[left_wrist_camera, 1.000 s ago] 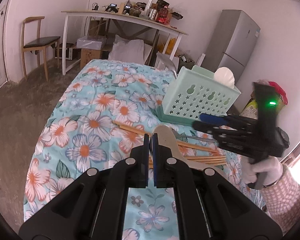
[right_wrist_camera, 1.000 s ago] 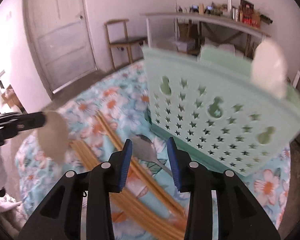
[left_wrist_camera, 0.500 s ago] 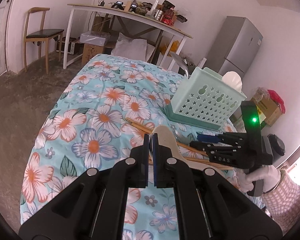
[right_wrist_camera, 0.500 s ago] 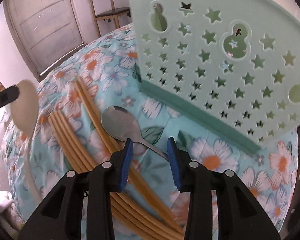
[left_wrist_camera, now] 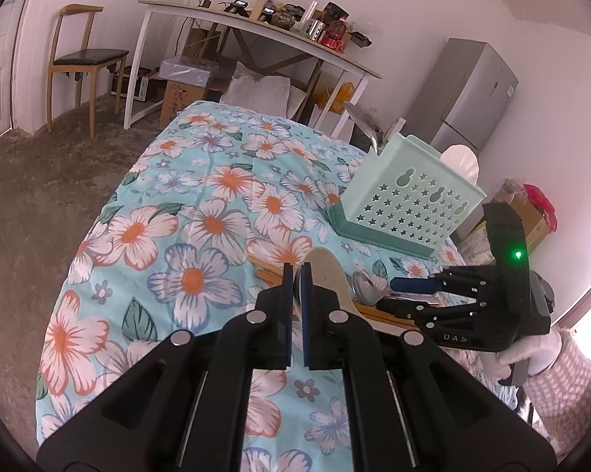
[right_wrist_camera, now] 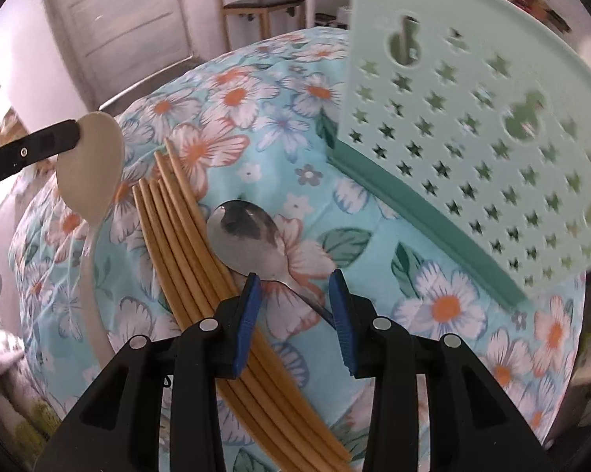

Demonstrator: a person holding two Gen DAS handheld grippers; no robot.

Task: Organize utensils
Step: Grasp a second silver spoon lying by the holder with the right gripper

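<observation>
My left gripper (left_wrist_camera: pixel 294 269) is shut on a cream plastic spoon (left_wrist_camera: pixel 329 275), held above the floral cloth; the spoon also shows in the right wrist view (right_wrist_camera: pixel 89 165). My right gripper (right_wrist_camera: pixel 295 281) is open, low over the table, with the neck of a metal spoon (right_wrist_camera: pixel 252 236) between its fingers. Several wooden chopsticks (right_wrist_camera: pixel 185 244) lie beside that spoon. The mint-green utensil basket (left_wrist_camera: pixel 409 196) stands at the far right and holds a white spoon (left_wrist_camera: pixel 460 159) and a metal utensil (left_wrist_camera: pixel 360 120). It fills the right wrist view's upper right (right_wrist_camera: pixel 472 110).
The table carries a floral blue cloth (left_wrist_camera: pixel 201 212). Behind it stand a white desk with clutter (left_wrist_camera: pixel 256 35), a wooden chair (left_wrist_camera: pixel 83 59) and a grey fridge (left_wrist_camera: pixel 468 90). Boxes sit at the right edge (left_wrist_camera: pixel 527 220).
My right gripper has dropped from in front of the basket down to the metal spoon and opened wider around its neck. My left gripper stays shut on the cream spoon and has risen slightly.
</observation>
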